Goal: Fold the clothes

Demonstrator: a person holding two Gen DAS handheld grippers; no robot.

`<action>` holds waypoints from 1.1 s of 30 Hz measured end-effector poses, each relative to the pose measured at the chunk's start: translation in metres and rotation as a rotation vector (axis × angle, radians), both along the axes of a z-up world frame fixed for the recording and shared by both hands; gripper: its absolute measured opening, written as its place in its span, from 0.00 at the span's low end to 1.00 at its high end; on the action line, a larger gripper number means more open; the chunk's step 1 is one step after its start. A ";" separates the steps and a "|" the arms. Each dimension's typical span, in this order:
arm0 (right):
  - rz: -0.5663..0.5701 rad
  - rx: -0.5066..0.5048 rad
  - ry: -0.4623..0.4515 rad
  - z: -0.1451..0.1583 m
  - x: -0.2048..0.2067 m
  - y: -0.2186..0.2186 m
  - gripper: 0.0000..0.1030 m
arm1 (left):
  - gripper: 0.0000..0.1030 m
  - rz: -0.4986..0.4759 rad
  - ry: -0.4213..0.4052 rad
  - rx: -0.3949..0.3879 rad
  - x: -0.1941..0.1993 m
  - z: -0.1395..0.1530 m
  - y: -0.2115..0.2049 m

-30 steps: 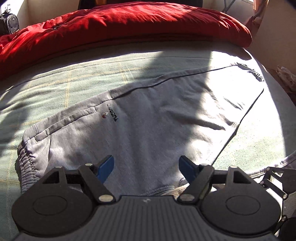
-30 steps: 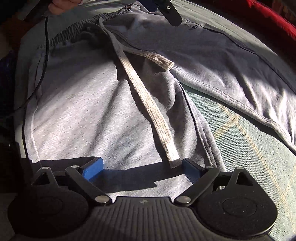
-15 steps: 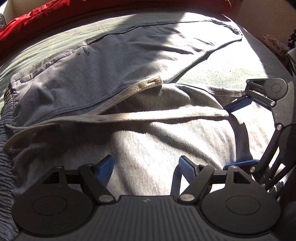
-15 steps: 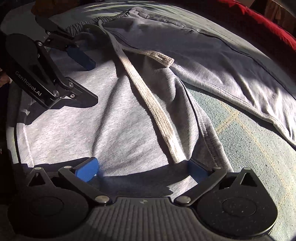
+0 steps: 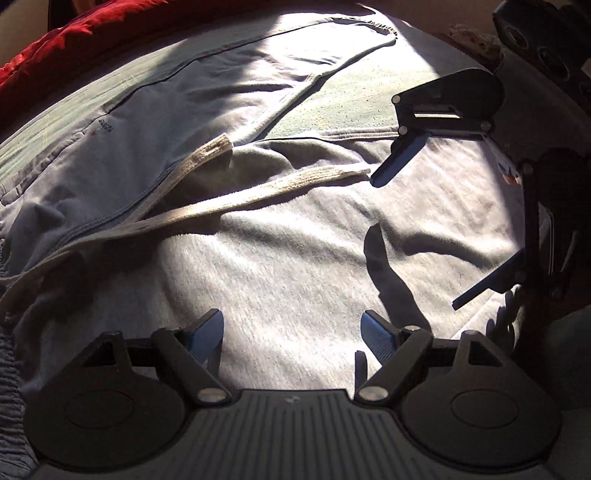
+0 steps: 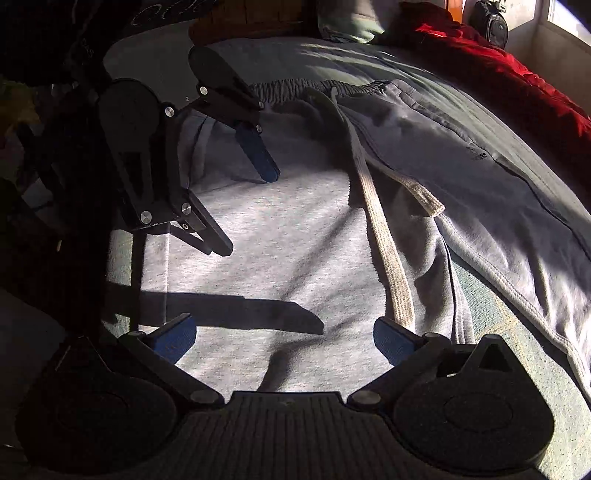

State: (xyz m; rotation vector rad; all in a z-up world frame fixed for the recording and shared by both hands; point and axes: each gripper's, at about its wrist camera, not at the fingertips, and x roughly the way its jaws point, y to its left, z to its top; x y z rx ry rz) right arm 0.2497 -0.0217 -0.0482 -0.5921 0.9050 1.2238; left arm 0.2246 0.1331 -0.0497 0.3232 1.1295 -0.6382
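Grey sweatpants (image 5: 295, 266) lie spread on the bed, with a cream drawstring (image 5: 258, 188) trailing across the near leg. They also show in the right wrist view (image 6: 280, 251), where the drawstring (image 6: 388, 254) runs from the waistband toward me. My left gripper (image 5: 293, 334) is open and empty, low over the near leg's fabric. My right gripper (image 6: 284, 338) is open and empty over the same leg. Each gripper shows in the other's view: the right one (image 5: 417, 232) at the right, the left one (image 6: 247, 214) at the left.
A red duvet (image 6: 491, 70) lies along the far side of the bed. A pale green checked bedsheet (image 6: 517, 343) shows beside the trousers. A dark bag (image 6: 491, 22) sits in the far corner.
My left gripper has swung from the far leg down over the near leg. The two grippers have come close together, facing each other. Both have stayed open.
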 end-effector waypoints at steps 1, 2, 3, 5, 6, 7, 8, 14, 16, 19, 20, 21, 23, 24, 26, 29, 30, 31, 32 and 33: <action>0.024 -0.031 0.036 -0.007 -0.001 0.003 1.00 | 0.79 0.003 0.029 0.006 -0.001 -0.006 -0.001; 0.037 -0.057 0.059 -0.012 -0.003 0.004 1.00 | 0.79 0.008 0.048 0.007 -0.004 -0.010 -0.001; 0.038 -0.078 0.067 -0.017 -0.004 0.003 1.00 | 0.79 0.017 0.043 -0.005 -0.007 -0.009 0.001; 0.038 -0.090 0.066 -0.018 -0.006 0.000 1.00 | 0.79 0.017 0.061 -0.003 -0.010 -0.005 0.003; 0.026 -0.098 0.075 -0.016 -0.004 -0.003 1.00 | 0.79 0.021 0.066 -0.005 -0.009 -0.002 0.005; 0.004 -0.099 0.084 -0.013 -0.001 -0.005 1.00 | 0.79 0.025 0.064 -0.013 -0.006 0.002 0.007; -0.029 -0.092 0.094 -0.009 0.004 -0.006 1.00 | 0.79 0.026 0.054 -0.018 -0.002 0.005 0.008; -0.274 0.018 0.219 0.016 0.062 -0.019 1.00 | 0.79 -0.041 -0.118 -0.051 0.042 0.022 0.000; -0.364 0.064 0.259 0.022 0.086 -0.025 1.00 | 0.79 -0.104 -0.178 -0.050 0.058 0.022 -0.008; -0.492 0.108 0.289 0.027 0.114 -0.036 1.00 | 0.79 -0.191 -0.223 -0.057 0.077 0.014 -0.022; -0.540 0.116 0.294 0.027 0.122 -0.041 1.00 | 0.79 -0.216 -0.216 -0.068 0.083 0.011 -0.026; -0.585 0.123 0.298 0.026 0.128 -0.046 1.00 | 0.79 -0.235 -0.207 -0.077 0.090 0.007 -0.029; -0.649 0.137 0.302 0.025 0.135 -0.054 1.00 | 0.79 -0.243 -0.179 -0.084 0.099 -0.004 -0.037; -0.671 0.140 0.308 0.022 0.136 -0.055 1.00 | 0.79 -0.248 -0.180 -0.088 0.102 -0.008 -0.040; -0.709 0.143 0.318 0.018 0.137 -0.059 1.00 | 0.79 -0.246 -0.181 -0.111 0.108 -0.011 -0.046; -0.738 0.128 0.327 0.014 0.132 -0.063 1.00 | 0.79 -0.250 -0.187 -0.149 0.112 -0.005 -0.052; -0.740 0.125 0.332 0.015 0.130 -0.065 1.00 | 0.79 -0.258 -0.193 -0.156 0.111 -0.001 -0.054; -0.739 0.122 0.337 0.016 0.127 -0.067 1.00 | 0.79 -0.268 -0.199 -0.156 0.108 0.004 -0.055; -0.734 0.121 0.341 0.018 0.123 -0.069 1.00 | 0.79 -0.280 -0.207 -0.154 0.104 0.008 -0.055; -0.728 0.118 0.347 0.019 0.119 -0.072 1.00 | 0.79 -0.294 -0.209 -0.153 0.099 0.011 -0.055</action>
